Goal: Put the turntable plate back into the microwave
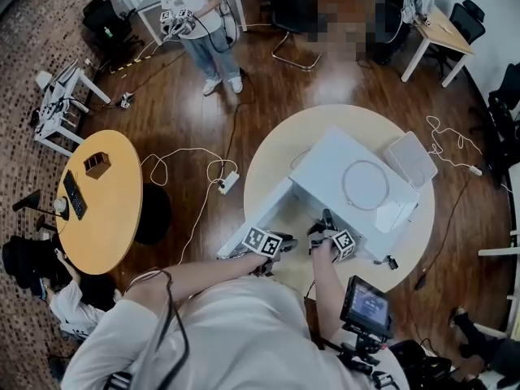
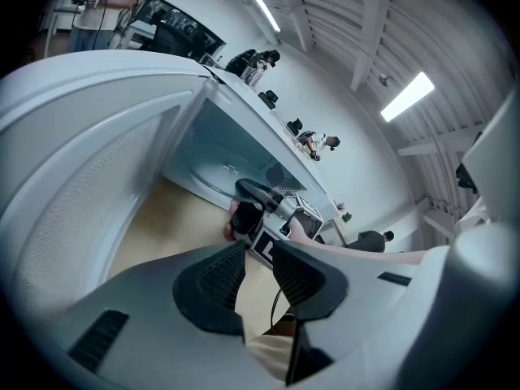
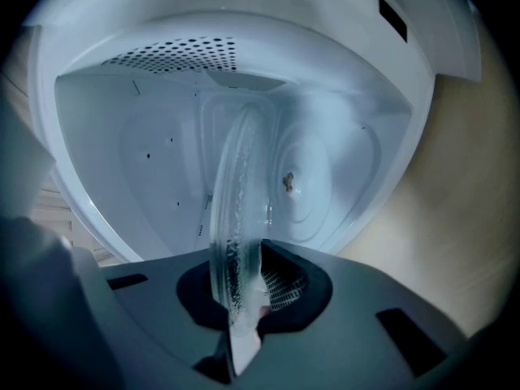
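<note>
We hold the right claw (image 3: 248,275) closed on the rim of the glass plate (image 3: 231,210). The plate stands on its edge between the two pads, so from the right gripper view we see it almost as a thin line. It is in front of the open microwave (image 3: 162,153) and it points into the white chamber. It does not lie on the chamber floor. The small hub (image 3: 287,182) in the middle of that floor is just beside the plate in this view, and it is bare.

The left claw (image 2: 258,254) has its jaws a little apart, and nothing is between them. Beside it is the open door (image 2: 97,161) of the microwave, and through the gap of the jaws we see the other claw further away.

From the head view, the microwave (image 1: 357,177) stands on a round table (image 1: 276,149). Its door (image 1: 252,218) swings toward us. The left claw (image 1: 262,250) and the right claw (image 1: 329,238) are both at the front side of the microwave, near each other.
</note>
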`<state>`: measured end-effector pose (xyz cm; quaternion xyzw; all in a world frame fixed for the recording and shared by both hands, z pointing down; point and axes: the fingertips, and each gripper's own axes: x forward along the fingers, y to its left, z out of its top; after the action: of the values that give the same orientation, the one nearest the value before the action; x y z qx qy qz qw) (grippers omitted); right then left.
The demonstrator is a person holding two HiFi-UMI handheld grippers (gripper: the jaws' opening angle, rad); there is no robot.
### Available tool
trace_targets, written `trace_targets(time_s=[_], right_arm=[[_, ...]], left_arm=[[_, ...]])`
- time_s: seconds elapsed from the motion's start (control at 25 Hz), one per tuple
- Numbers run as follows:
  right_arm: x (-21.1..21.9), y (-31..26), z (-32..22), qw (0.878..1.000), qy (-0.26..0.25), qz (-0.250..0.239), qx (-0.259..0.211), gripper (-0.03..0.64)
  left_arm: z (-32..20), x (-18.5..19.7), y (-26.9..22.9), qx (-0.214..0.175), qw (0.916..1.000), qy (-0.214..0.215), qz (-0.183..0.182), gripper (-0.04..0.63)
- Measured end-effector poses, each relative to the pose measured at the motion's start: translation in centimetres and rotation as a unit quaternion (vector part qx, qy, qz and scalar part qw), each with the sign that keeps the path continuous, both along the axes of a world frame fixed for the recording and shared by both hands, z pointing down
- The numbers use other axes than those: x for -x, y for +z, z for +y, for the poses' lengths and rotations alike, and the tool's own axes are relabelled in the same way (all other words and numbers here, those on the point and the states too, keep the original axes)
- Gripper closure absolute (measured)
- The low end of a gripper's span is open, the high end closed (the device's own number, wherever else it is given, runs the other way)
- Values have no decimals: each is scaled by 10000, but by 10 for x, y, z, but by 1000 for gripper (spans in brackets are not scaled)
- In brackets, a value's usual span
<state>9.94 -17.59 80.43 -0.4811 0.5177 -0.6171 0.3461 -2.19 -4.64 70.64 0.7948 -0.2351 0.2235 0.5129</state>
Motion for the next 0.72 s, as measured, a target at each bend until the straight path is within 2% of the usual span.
trace_targets(time_s=[0.28,0.72], right_arm=[[-9,5,-2,9995,258,-133,82,588],[-17,17,-7,9990,401,-192,95,588]], left_arm=[[2,2,3,45,10000,-1,-22,500],[-8,3,14,57,9998,-126,-130,500]])
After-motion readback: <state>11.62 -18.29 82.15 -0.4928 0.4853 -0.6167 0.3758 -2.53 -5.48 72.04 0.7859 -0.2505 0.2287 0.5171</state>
